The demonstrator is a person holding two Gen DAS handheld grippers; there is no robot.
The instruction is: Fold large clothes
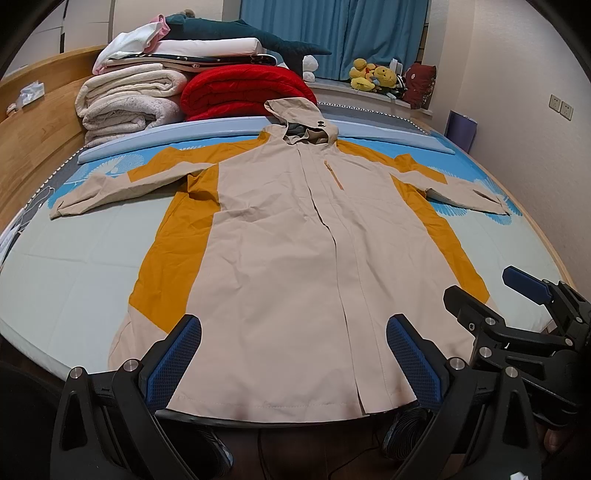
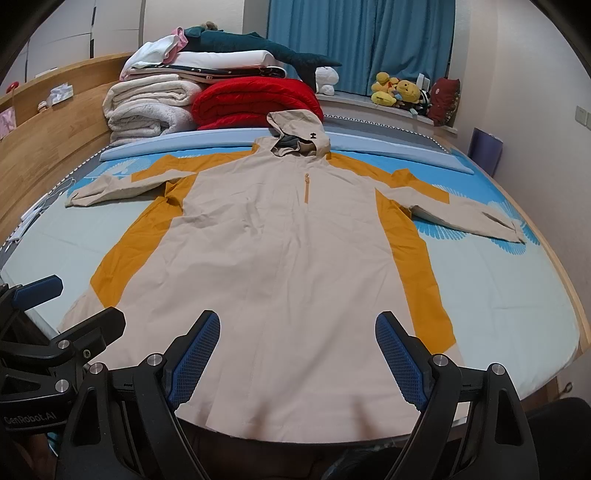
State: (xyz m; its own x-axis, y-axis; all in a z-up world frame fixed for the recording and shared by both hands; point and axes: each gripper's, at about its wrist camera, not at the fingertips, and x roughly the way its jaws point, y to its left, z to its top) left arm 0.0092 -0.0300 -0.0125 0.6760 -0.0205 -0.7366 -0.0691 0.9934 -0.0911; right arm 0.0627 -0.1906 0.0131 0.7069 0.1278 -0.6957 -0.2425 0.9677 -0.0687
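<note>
Jacket in beige with mustard-yellow side panels lies flat and front-up on the bed, sleeves spread out to either side, hood pointing toward the far stack of folded blankets and a red quilt. Its hem hangs just over the near edge of the mattress. The left gripper hovers above the hem with its blue-padded jaws wide apart, holding nothing. The right gripper sits just beside it, also spread wide and empty, over the lower front of the jacket. Plush toys rest on the window ledge beneath blue curtains.
</note>
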